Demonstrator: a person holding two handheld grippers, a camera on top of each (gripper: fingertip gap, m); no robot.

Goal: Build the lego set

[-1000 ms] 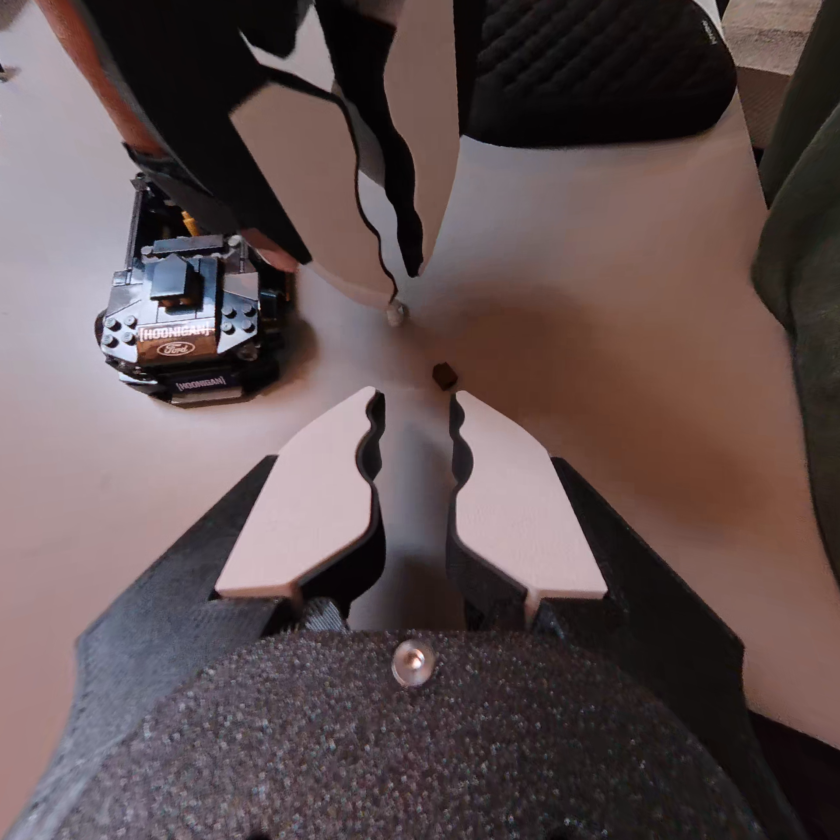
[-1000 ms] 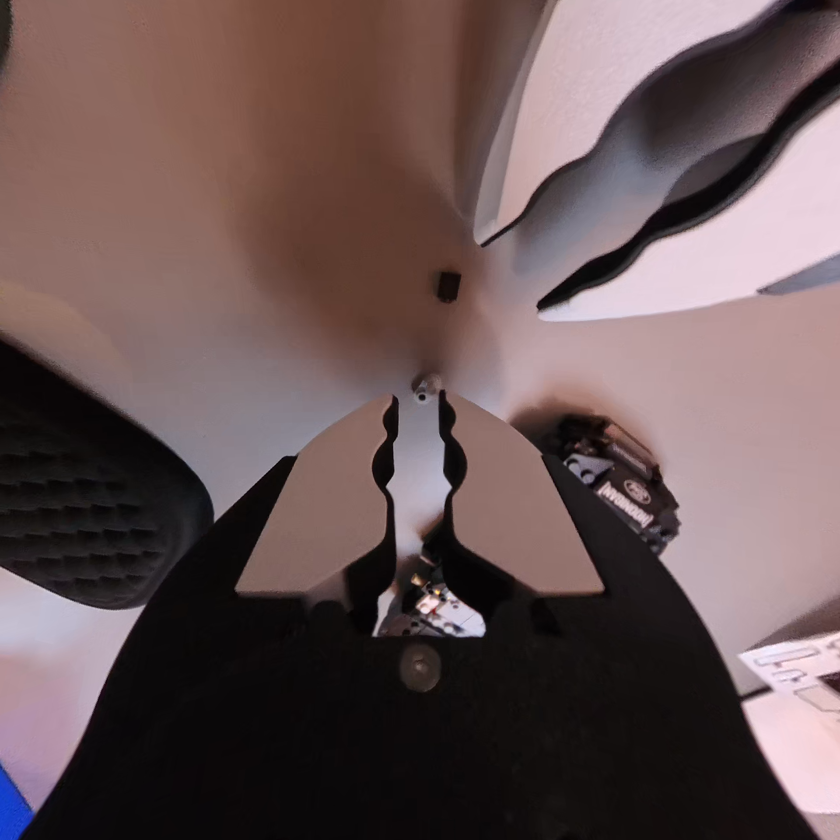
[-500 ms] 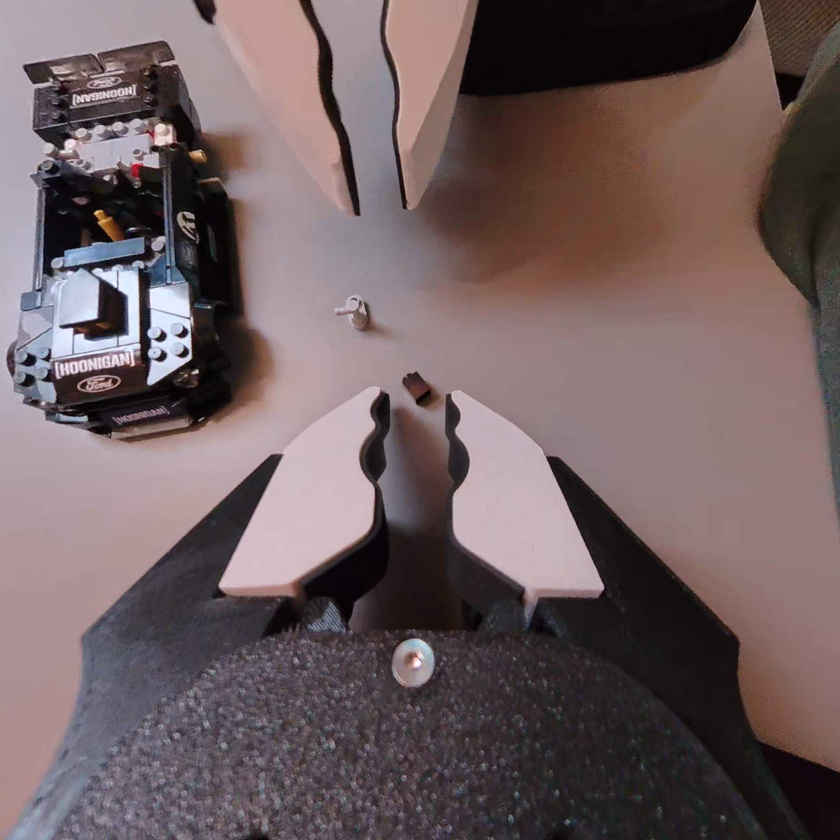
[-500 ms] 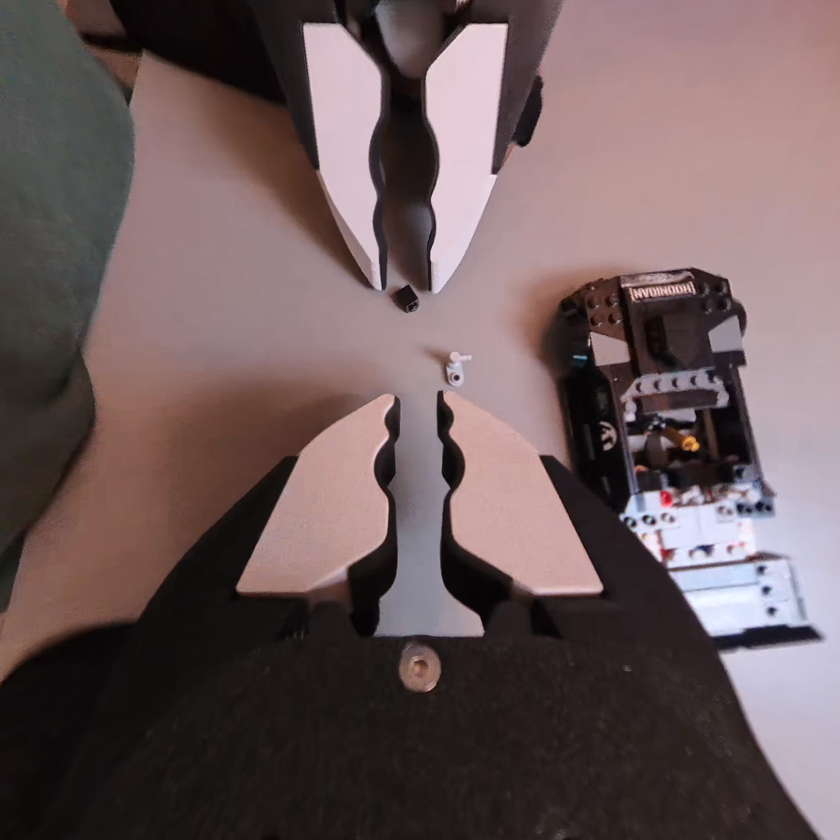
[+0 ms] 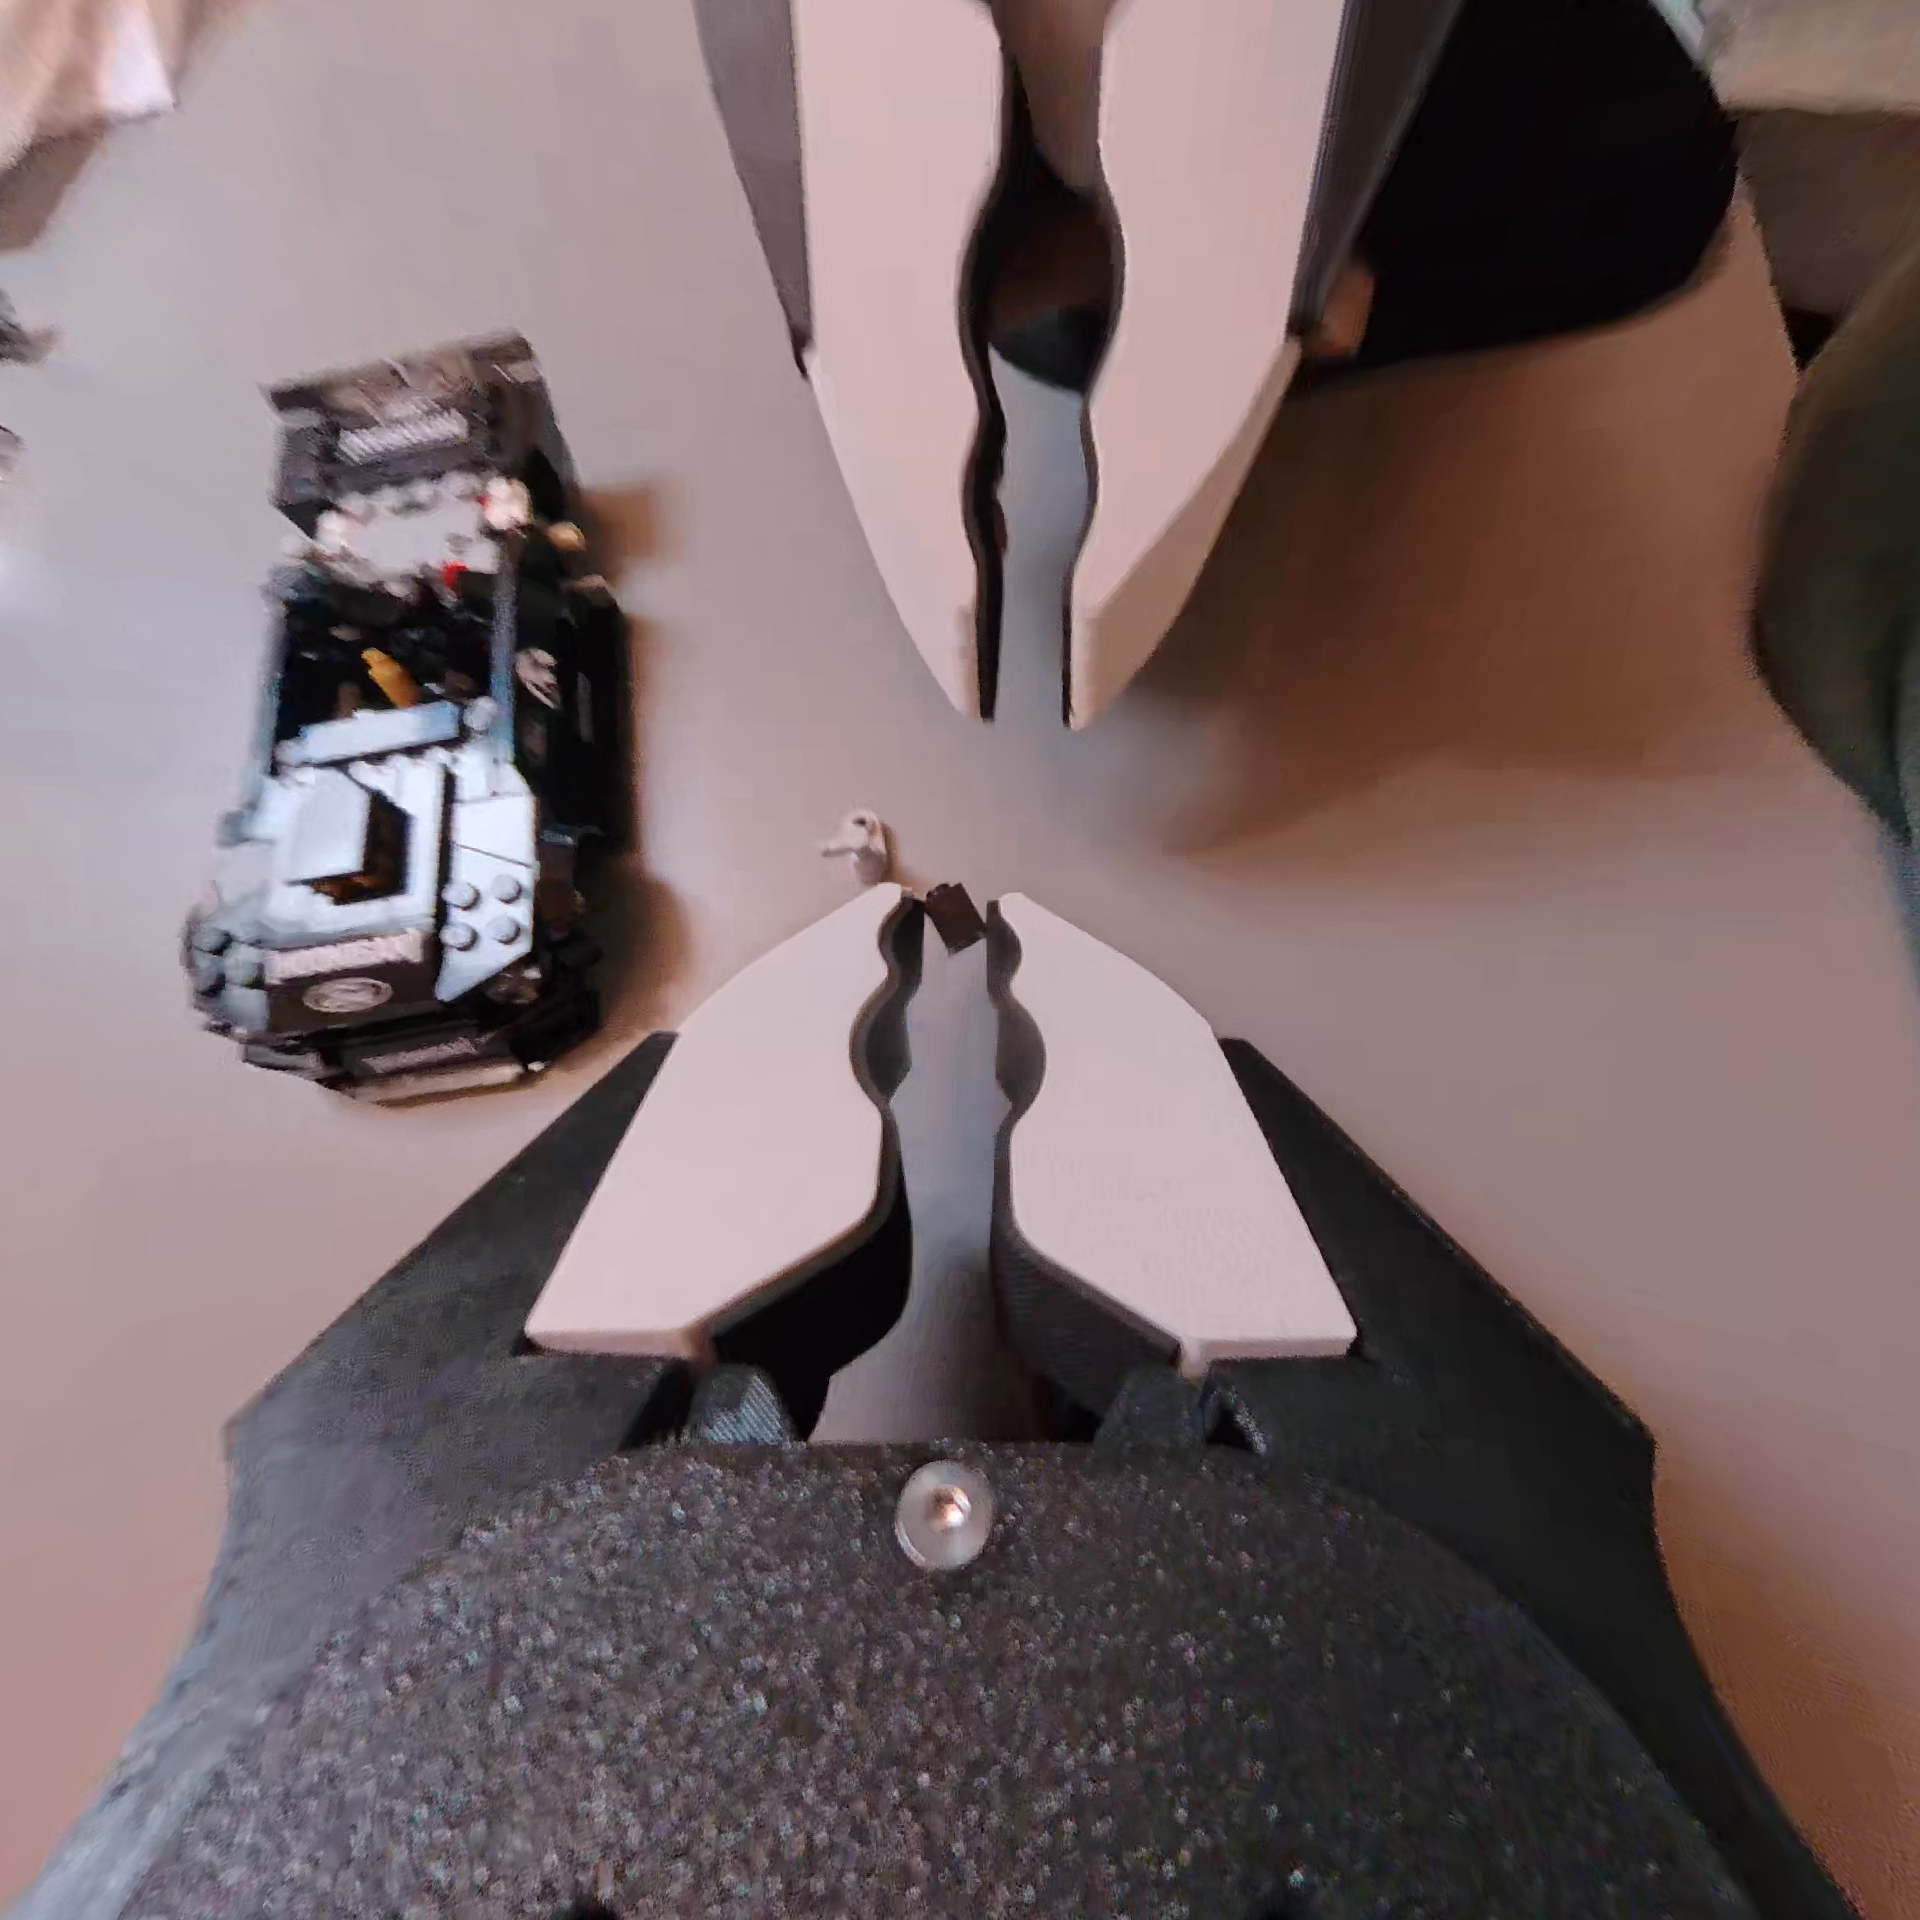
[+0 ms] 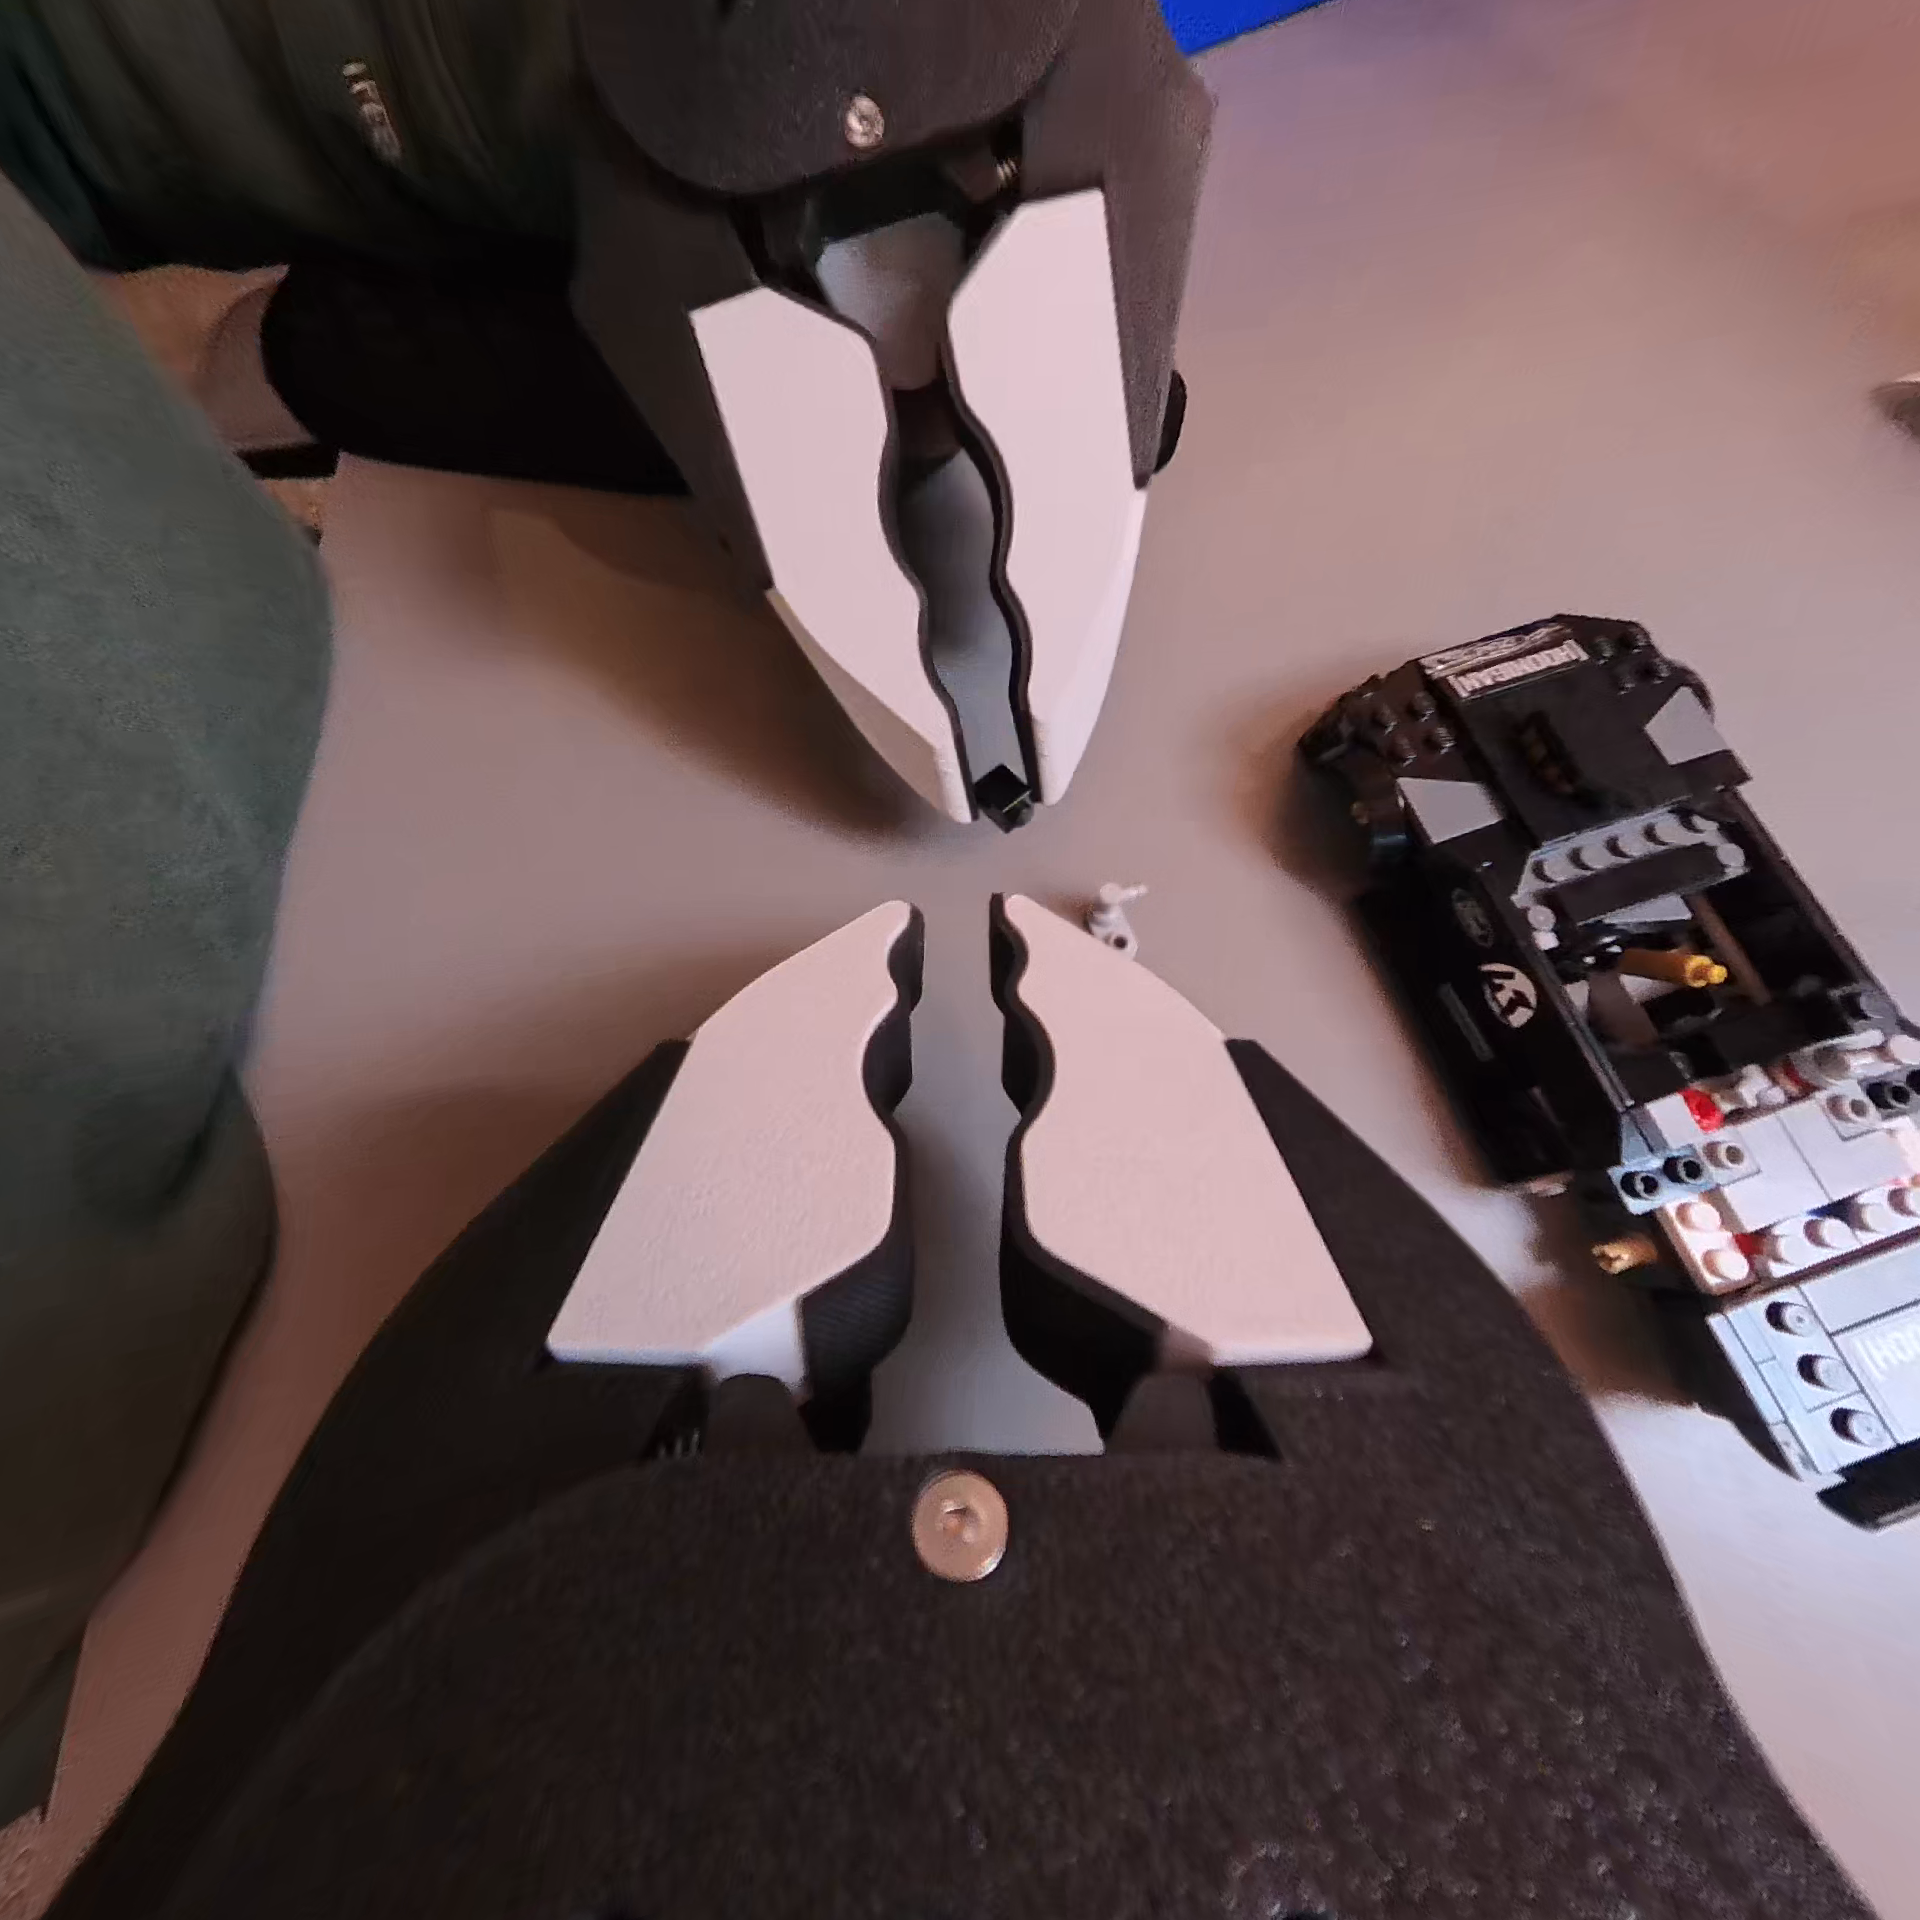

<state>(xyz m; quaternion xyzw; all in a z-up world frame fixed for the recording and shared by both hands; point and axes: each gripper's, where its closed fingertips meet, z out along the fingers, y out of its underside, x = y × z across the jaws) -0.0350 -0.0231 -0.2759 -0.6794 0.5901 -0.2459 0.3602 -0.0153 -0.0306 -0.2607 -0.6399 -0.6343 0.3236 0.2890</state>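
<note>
A small black piece (image 5: 954, 925) sits on the grey table between the tips of my left gripper (image 5: 951, 914), which has closed onto it. The right wrist view shows the same piece (image 6: 1003, 800) filling the gap of the left gripper (image 6: 1006, 805). A tiny light grey piece (image 5: 862, 836) lies just left of those tips. My right gripper (image 6: 956, 912) is narrowly open and empty. It points tip to tip at the left one, with the grey piece (image 6: 1114, 914) beside its right finger. The partly built black and grey Lego car (image 5: 405, 748) (image 6: 1621, 987) stands to the side.
A green sleeve or garment (image 6: 125, 727) fills the left of the right wrist view and the right edge of the left wrist view (image 5: 1849, 623). A black padded object (image 5: 1538, 208) lies behind the right gripper (image 5: 1023, 717). Less than 4 cm separates the two grippers' tips.
My left gripper has moved forward around the black piece and narrowed onto it. The right gripper has come closer, now facing it tip to tip, with its gap slightly smaller.
</note>
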